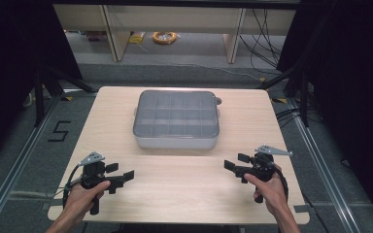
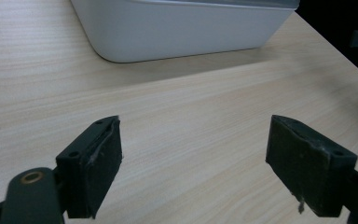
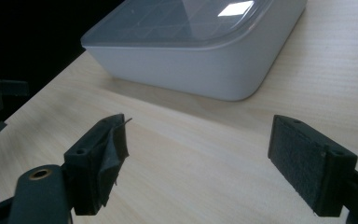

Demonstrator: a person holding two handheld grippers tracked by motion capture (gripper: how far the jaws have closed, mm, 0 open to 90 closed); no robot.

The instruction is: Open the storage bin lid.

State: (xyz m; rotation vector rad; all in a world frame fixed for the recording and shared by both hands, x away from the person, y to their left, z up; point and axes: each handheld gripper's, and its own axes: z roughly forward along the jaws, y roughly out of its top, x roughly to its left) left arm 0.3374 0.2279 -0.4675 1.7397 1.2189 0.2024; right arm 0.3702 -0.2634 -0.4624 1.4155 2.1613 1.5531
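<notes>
a grey lidded box (image 1: 177, 121) is sitting in the upper middle of the high view on the pale wooden counter (image 1: 184, 182), its translucent lid showing a grid of compartments underneath, and both claws are hovering low over the bare wood well short of it. the left claw (image 1: 121, 175) is sitting at the lower left of that frame with its jaws standing wide apart and holding nothing, and the right claw (image 1: 237, 162) is sitting at the lower right, likewise spread and empty. in the left gripper view the box (image 2: 177, 28) is filling the top of the frame beyond the pads (image 2: 98, 172), and in the right gripper view the box (image 3: 200, 51) is lying at the upper middle with light glaring off the lid. the work in hand is probably opening or moving this box, and the risks are looking plain enough: the smooth rounded walls are giving the pads little to bite, so a one-sided pinch is likely sliding the box across the counter rather than lifting it. the pad lining on the right claw's near jaw is appearing frayed and peeling, which could be weakening the grip. pulling the lid up from one edge alone may be tipping the box and shaking whatever the compartments are holding; their contents are too dim to tell.
</notes>
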